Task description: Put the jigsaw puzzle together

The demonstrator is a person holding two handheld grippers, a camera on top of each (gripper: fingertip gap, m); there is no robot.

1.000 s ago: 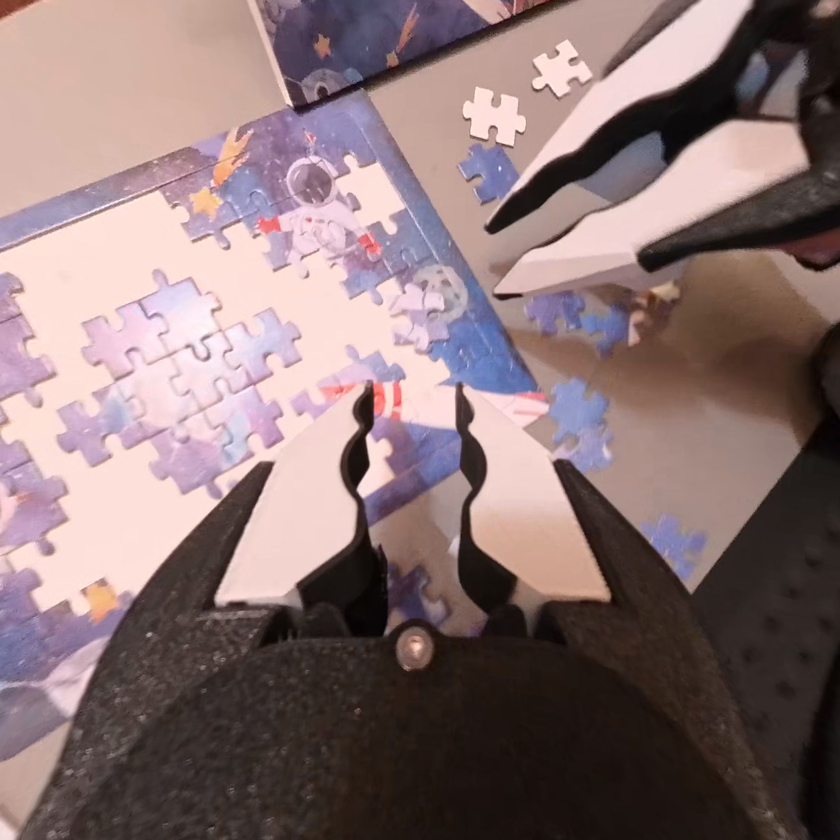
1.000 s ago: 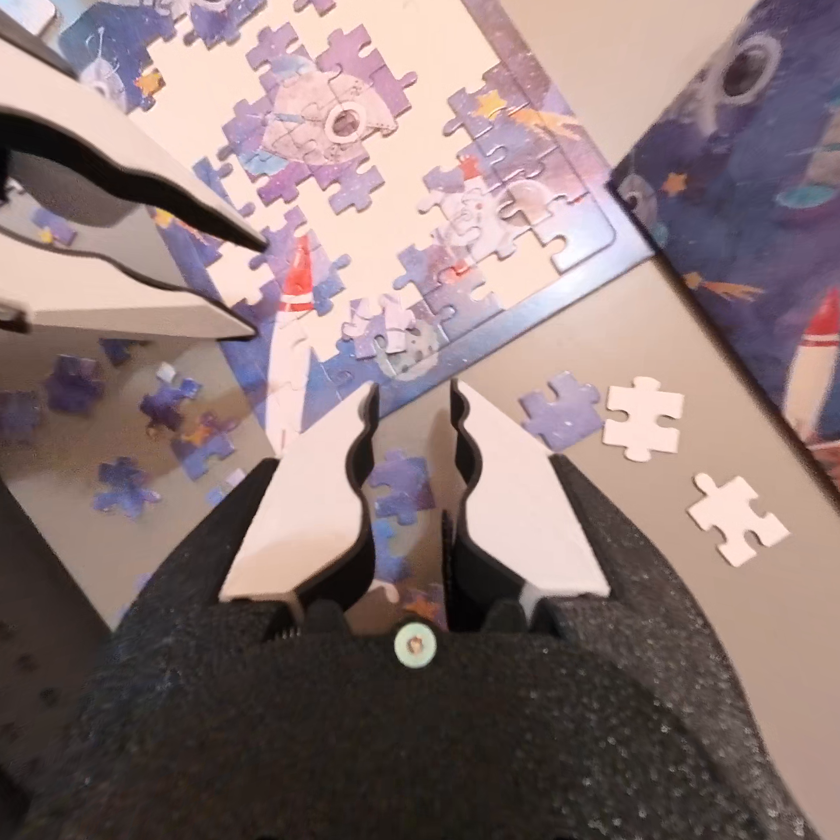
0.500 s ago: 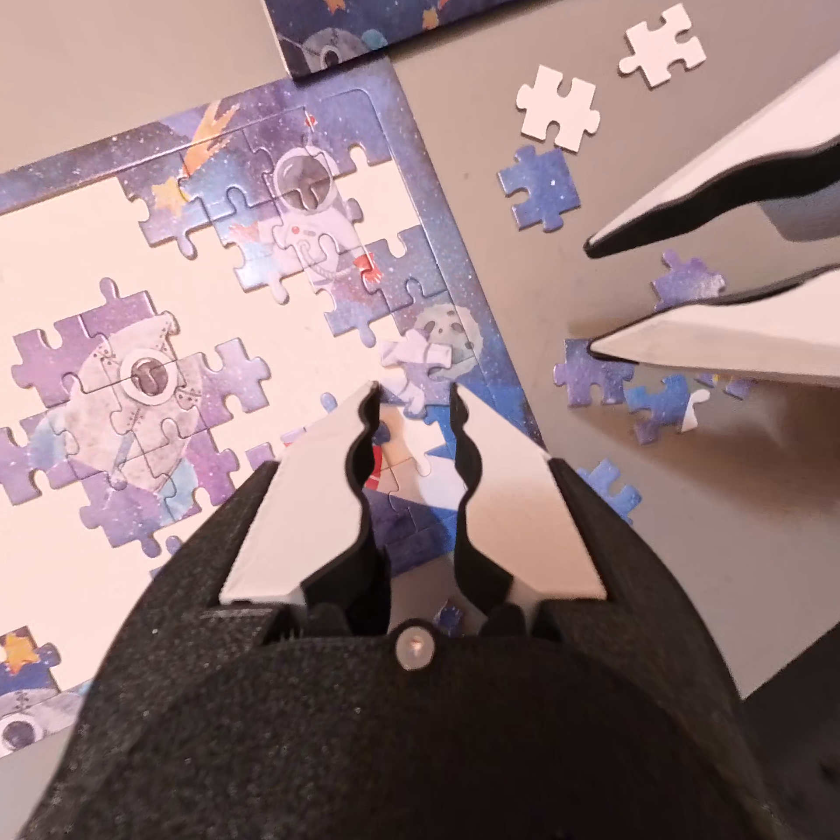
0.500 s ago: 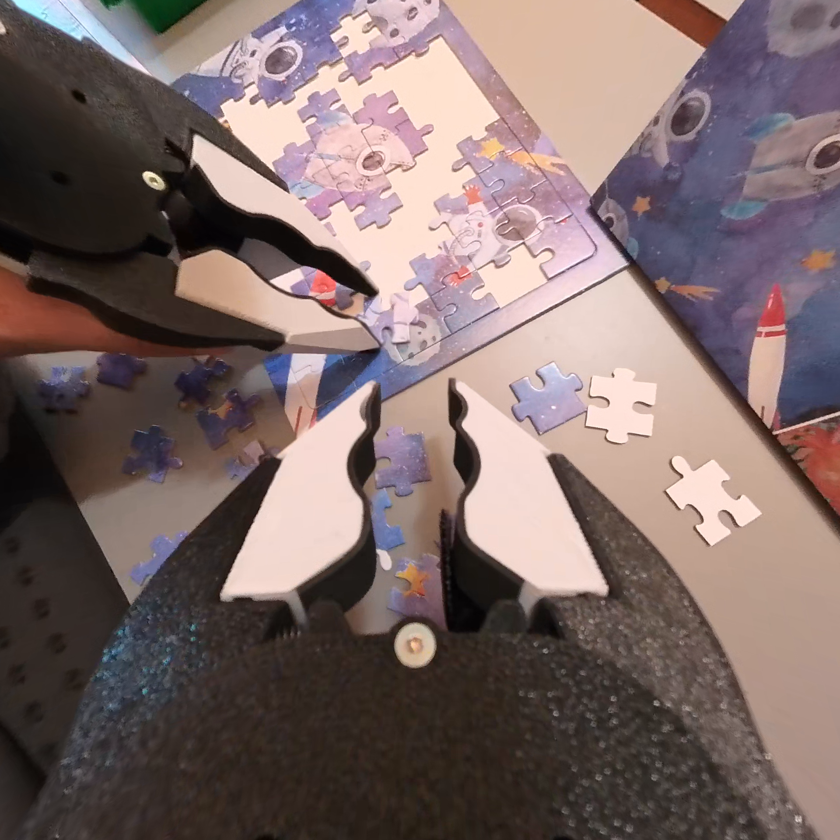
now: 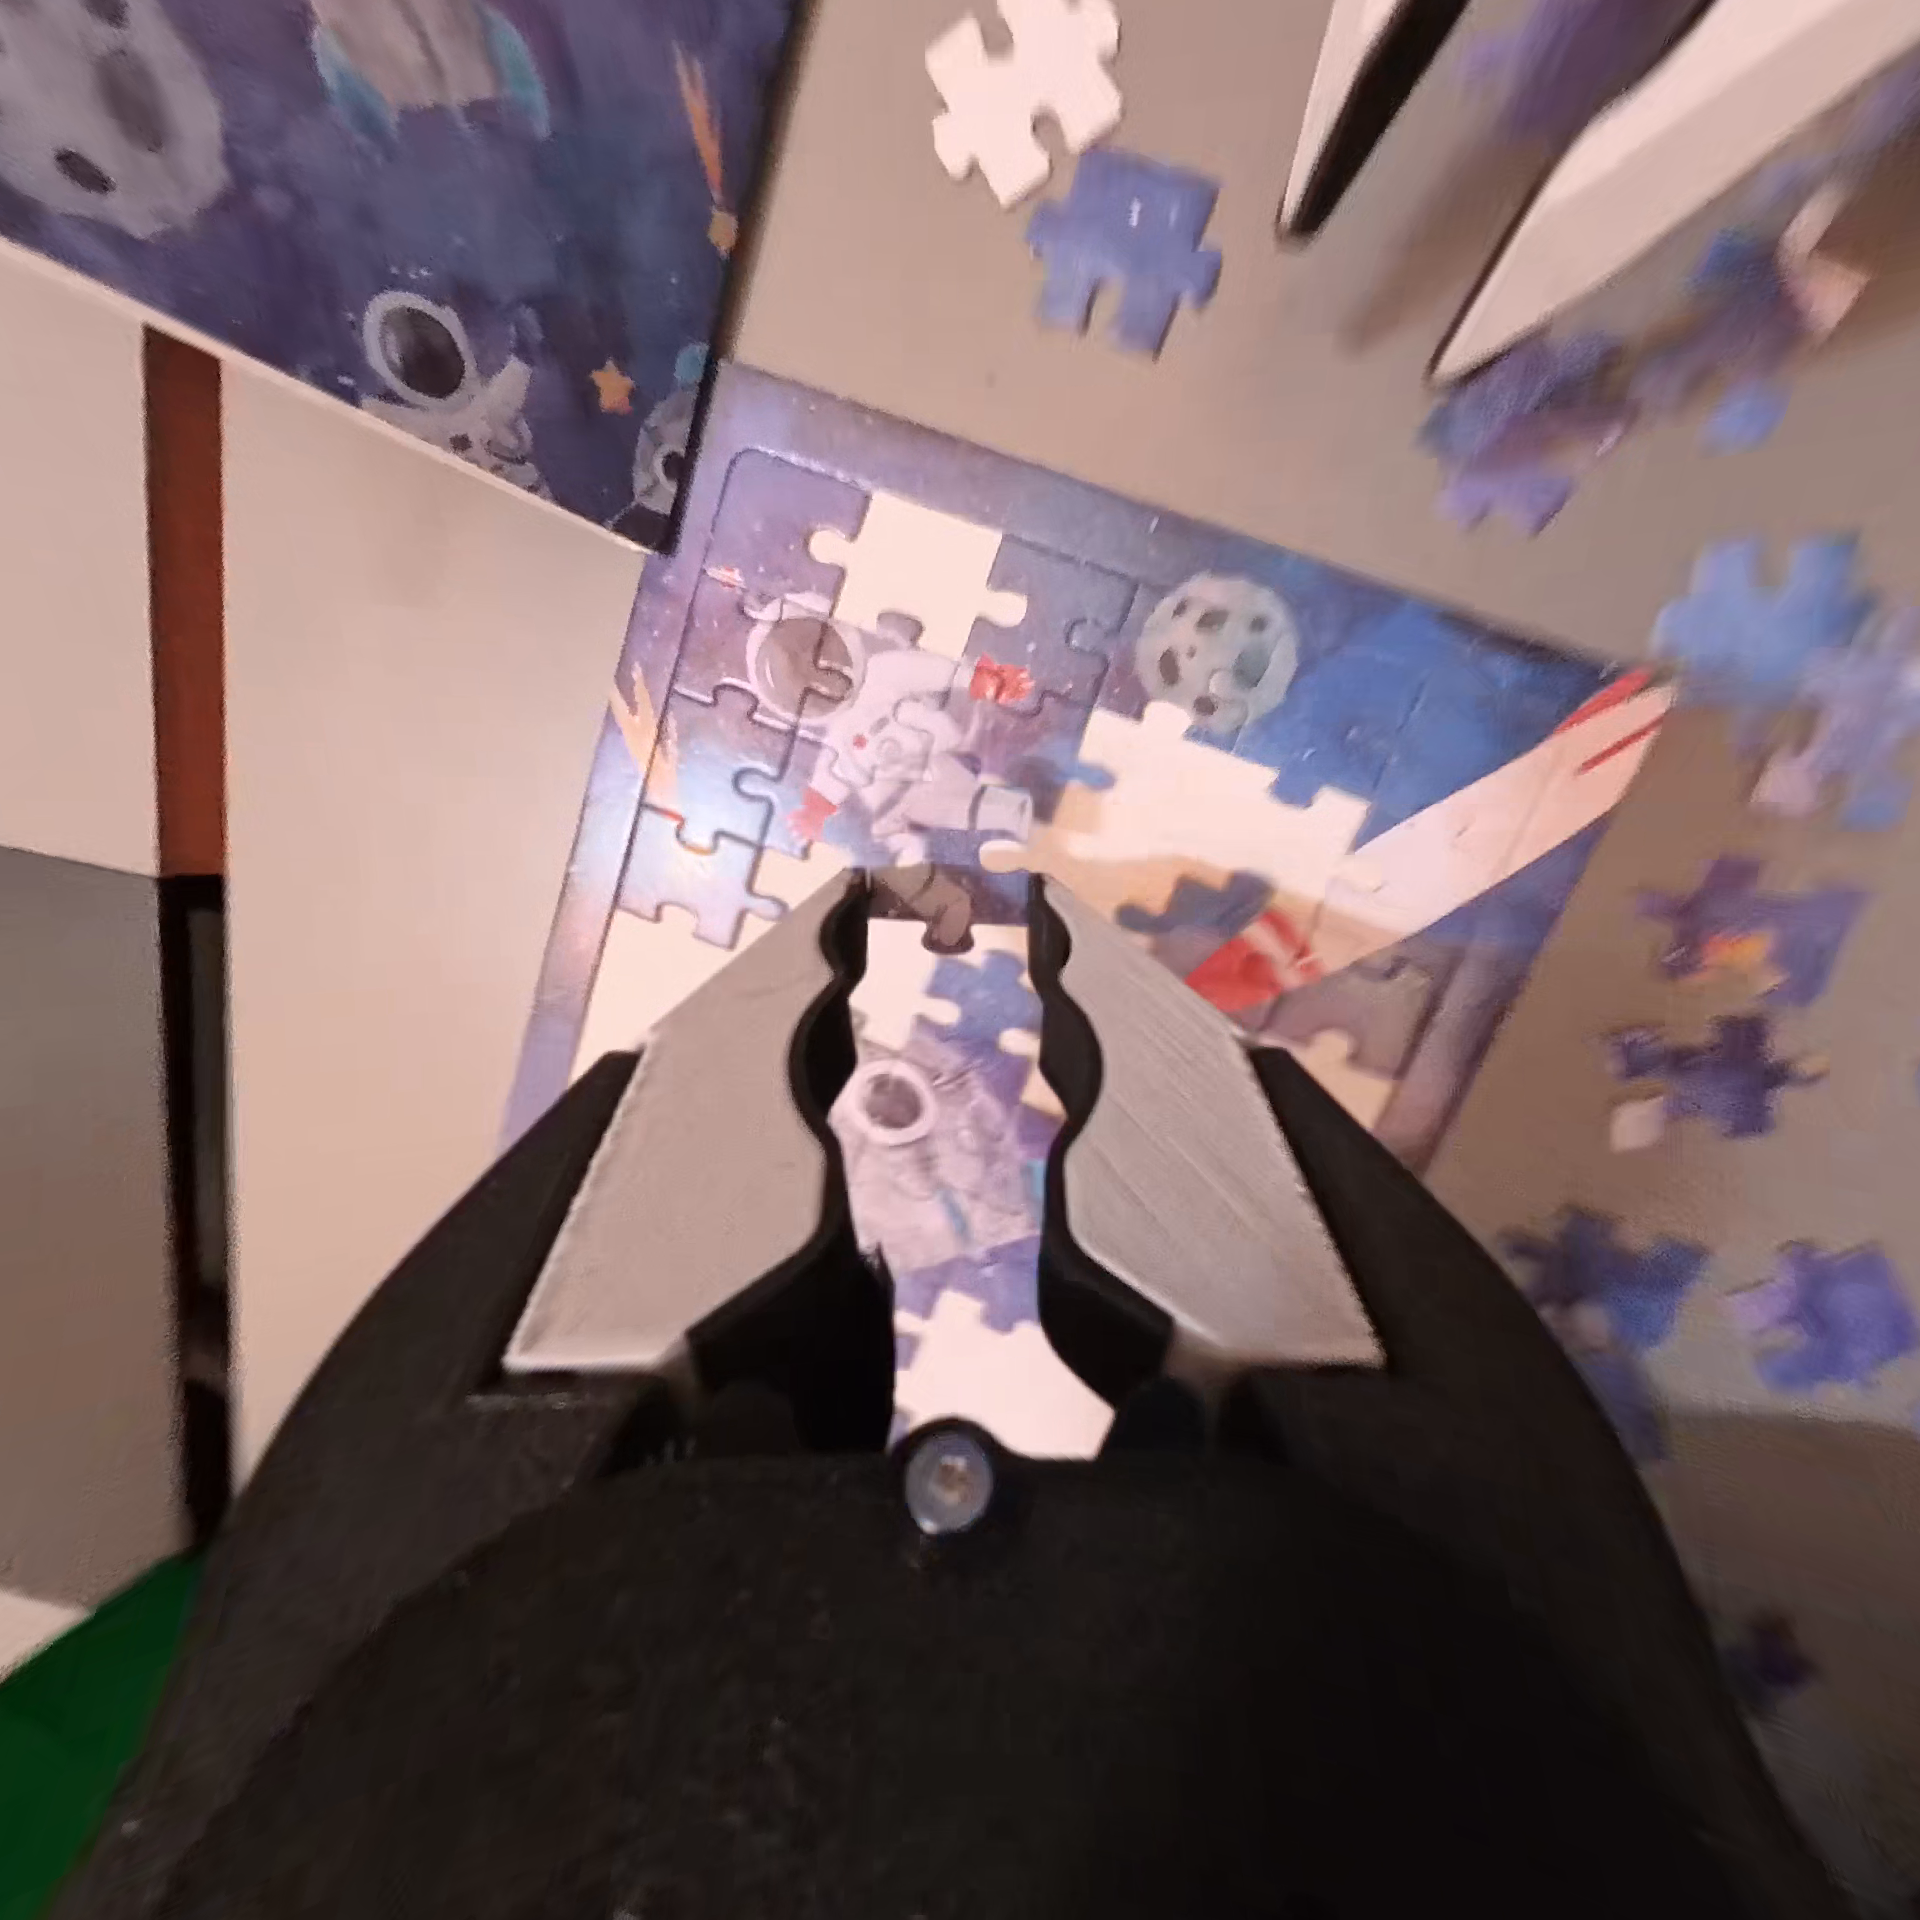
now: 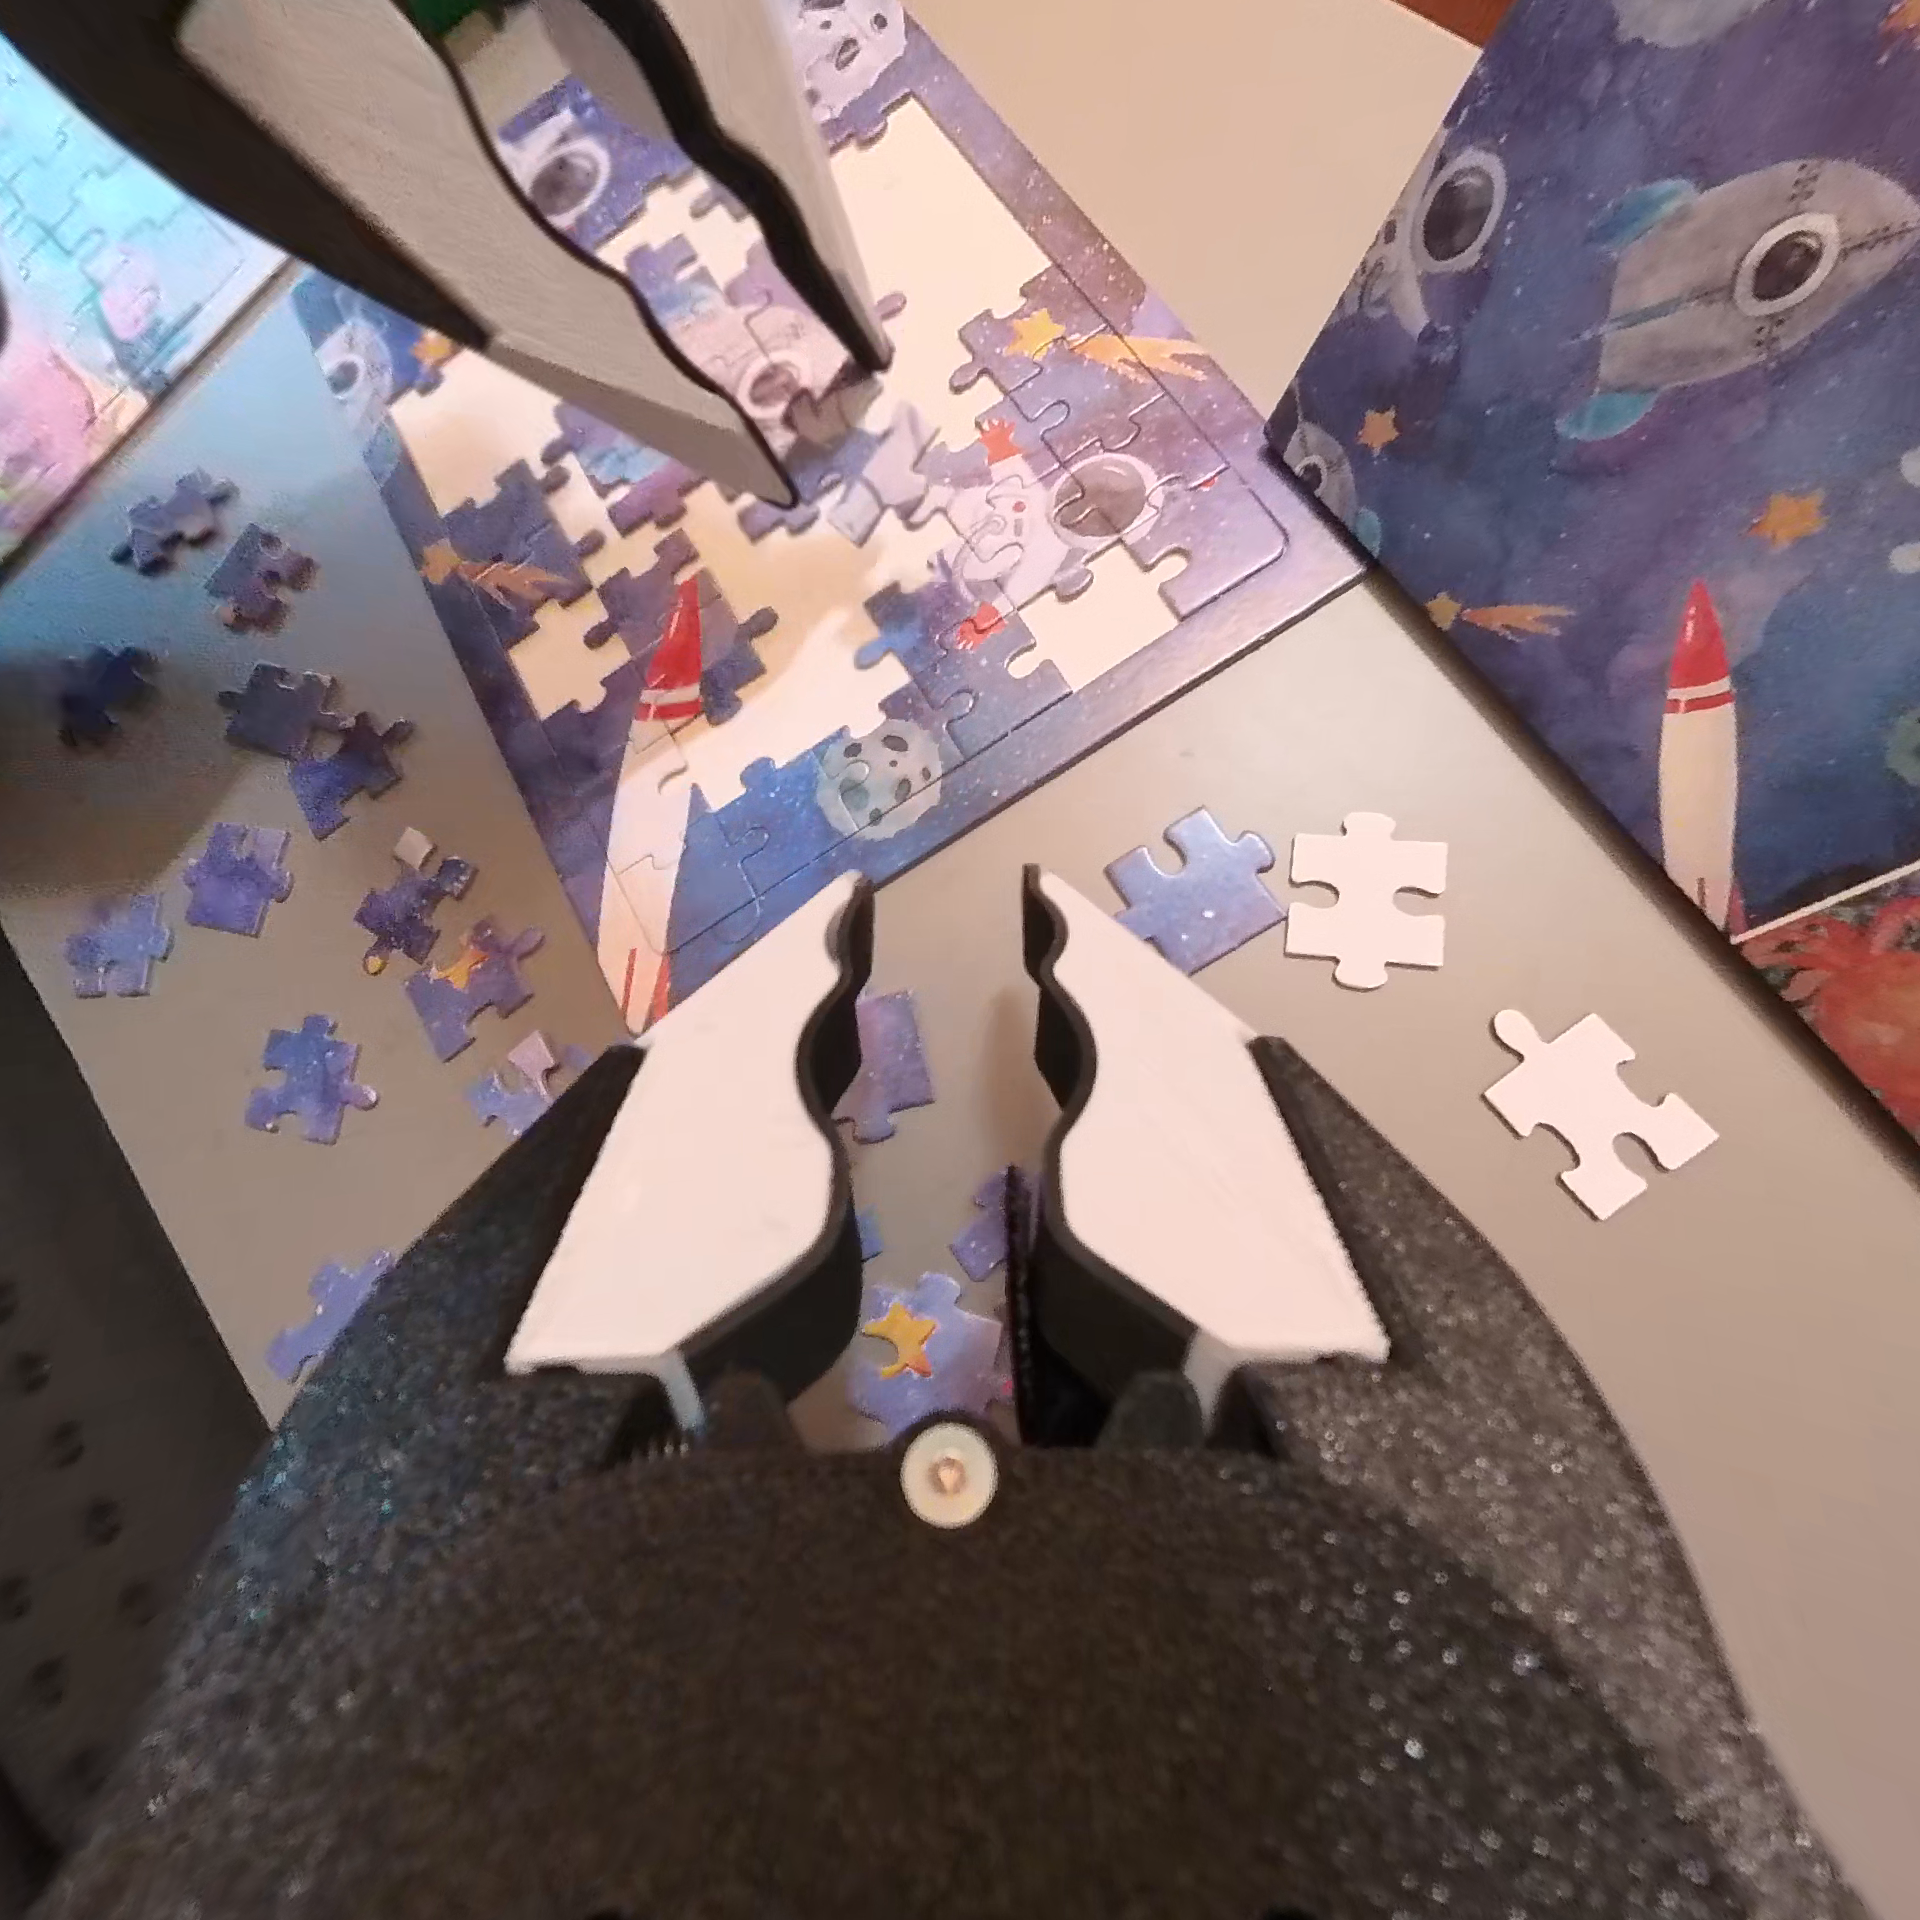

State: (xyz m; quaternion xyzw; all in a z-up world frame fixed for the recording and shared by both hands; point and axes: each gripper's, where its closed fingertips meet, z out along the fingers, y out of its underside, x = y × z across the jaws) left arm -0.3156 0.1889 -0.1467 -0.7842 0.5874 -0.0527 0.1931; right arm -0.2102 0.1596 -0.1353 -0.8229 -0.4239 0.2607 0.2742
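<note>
— So what has just changed?

— A moment ago the left gripper point(image 5: 945, 899) hovered by the rocket point(image 6: 675, 665) at the near edge of the jigsaw board point(image 6: 1039, 743). Now it has swung in over the middle, with its tips just beside the astronaut point(image 6: 1029, 509).

— Is it carrying anything?

— A greyish piece point(image 5: 923, 906) sits right between its tips. The jaws stand a little apart, and I cannot tell whether they pinch it or only frame it. If they do pinch it, I'd say this is the placing step.

— And the right gripper point(image 6: 943, 899)?

— Still parked over the table point(image 6: 1403, 727) just off the board's edge, with its jaws apart and nothing between them.

— What's the count?

— There are two grippers, one board with several white gaps, and one box lid point(image 6: 1662, 416). Two white face-down pieces point(image 6: 1366, 899) lie near a single blue piece point(image 6: 1195, 894). Roughly a dozen loose pieces point(image 6: 234, 873) are scattered on the other side; overlaps stop an exact count.
</note>
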